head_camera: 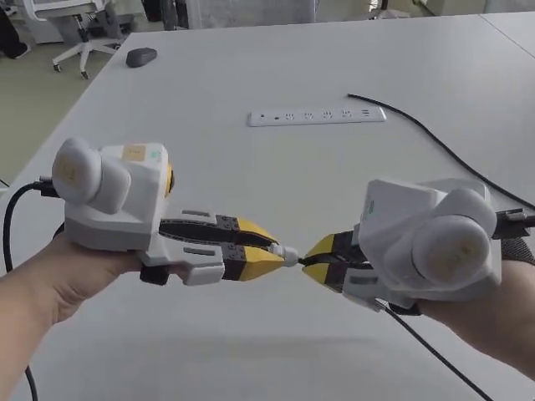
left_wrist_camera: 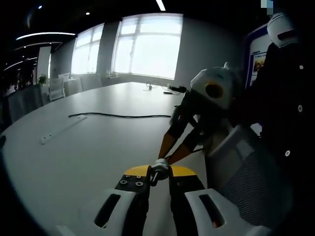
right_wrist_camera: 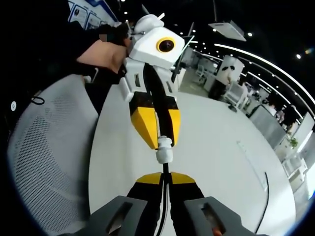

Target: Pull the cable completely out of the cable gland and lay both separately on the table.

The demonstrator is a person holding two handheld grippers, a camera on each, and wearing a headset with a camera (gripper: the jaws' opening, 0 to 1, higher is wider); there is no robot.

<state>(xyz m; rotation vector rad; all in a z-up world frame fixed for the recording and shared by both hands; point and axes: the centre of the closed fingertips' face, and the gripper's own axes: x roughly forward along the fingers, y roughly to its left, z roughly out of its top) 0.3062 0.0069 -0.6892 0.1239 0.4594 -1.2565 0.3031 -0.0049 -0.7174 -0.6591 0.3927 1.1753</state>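
The cable (right_wrist_camera: 166, 172) is a thin black line, and in the right gripper view a short stretch of it runs straight from the lower end of the cable gland (right_wrist_camera: 165, 150) down into the right tongs (right_wrist_camera: 165, 178), whose yellow tips are closed on it. The cable goes on between the two jaws toward the bottom of that view. The cable gland is a small white fitting, and the cable is still seated in it. The left tongs (right_wrist_camera: 160, 141) come in from above in that view and are clamped on the gland's far end, so the white body sticks out just past their yellow tips. In the left gripper view the gland (left_wrist_camera: 160, 167) sits pinched between the left tongs' own tips (left_wrist_camera: 158, 173). In the head view the two pairs of tongs (head_camera: 280, 253) (head_camera: 318, 261) point at each other tip to tip, very near one another, with the gland (head_camera: 289, 255) between them. Both parts are held in the air above the white worktop (head_camera: 251, 184), neither one lying on it. Farther back on the worktop lie a white power strip (head_camera: 318, 115) with its black cord (head_camera: 435, 138) trailing to the right and, near the far left edge, a grey mouse (head_camera: 140, 57).
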